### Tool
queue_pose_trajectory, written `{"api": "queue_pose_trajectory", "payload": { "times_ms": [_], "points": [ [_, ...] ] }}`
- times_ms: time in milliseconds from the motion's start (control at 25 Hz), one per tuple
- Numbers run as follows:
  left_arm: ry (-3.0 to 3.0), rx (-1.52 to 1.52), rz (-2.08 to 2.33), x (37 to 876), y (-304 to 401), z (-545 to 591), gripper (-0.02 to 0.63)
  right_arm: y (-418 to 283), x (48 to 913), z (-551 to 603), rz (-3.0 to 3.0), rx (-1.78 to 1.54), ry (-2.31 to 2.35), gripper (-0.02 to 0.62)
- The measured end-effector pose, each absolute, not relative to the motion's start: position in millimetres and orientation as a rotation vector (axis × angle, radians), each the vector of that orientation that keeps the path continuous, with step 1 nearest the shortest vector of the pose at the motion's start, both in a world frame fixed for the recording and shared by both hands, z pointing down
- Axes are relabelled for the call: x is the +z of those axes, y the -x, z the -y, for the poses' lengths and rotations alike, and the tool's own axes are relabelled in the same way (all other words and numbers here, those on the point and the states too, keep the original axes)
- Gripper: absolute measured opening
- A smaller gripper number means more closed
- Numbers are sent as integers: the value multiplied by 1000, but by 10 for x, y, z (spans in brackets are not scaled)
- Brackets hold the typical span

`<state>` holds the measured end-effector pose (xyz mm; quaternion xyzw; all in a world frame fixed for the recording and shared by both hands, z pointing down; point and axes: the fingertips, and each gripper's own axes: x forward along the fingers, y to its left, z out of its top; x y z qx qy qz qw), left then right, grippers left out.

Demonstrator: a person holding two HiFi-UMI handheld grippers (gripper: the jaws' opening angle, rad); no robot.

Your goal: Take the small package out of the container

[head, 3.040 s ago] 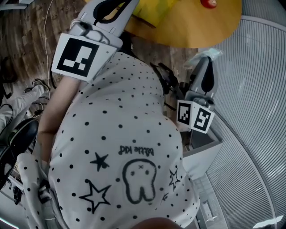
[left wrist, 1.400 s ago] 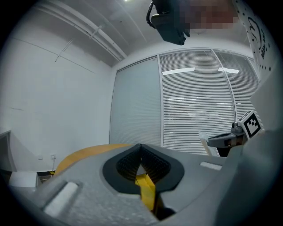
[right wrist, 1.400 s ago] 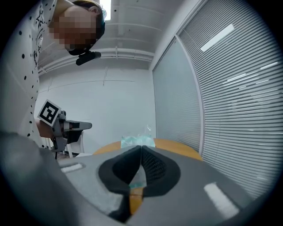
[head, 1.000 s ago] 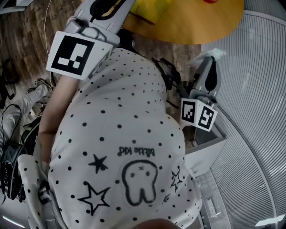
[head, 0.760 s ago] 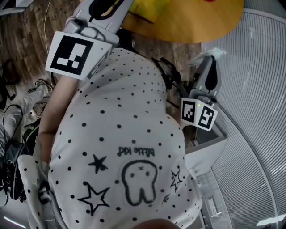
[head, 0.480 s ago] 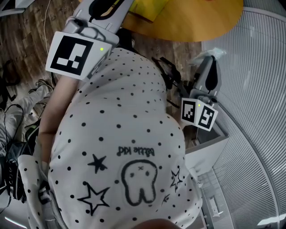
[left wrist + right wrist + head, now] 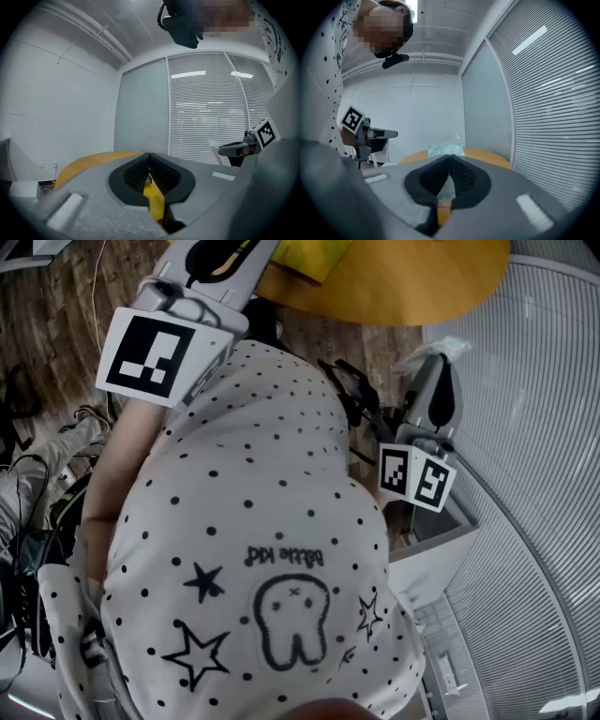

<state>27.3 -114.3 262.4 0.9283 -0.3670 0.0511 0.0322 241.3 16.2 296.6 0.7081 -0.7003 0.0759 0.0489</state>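
Seemingly crosswise, small package (image 7: 443, 150), right gripper (image 7: 449, 158) pinching

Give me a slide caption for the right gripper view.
Right tool shut on a small package, orange table behind it, blinds at right.

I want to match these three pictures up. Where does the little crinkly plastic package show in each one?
Head view: the small package is at the upper right, at the tip of the right gripper.
Left gripper view: it is a pale scrap right of centre.
Right gripper view: it is at the centre, pinched and poking up above the jaws.
Shared landmark: the round wooden table, which shows in all three views.
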Motion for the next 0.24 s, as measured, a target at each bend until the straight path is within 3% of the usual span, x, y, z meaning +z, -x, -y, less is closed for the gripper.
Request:
{"api": "queue_pose_trajectory", "payload": {
  "times_ms": [240],
  "points": [
    [-2862, 157, 1120, 2632, -286, 1125, 3, -2410, 2980, -158, 2137, 236, -2150, 5]
  ]
}}
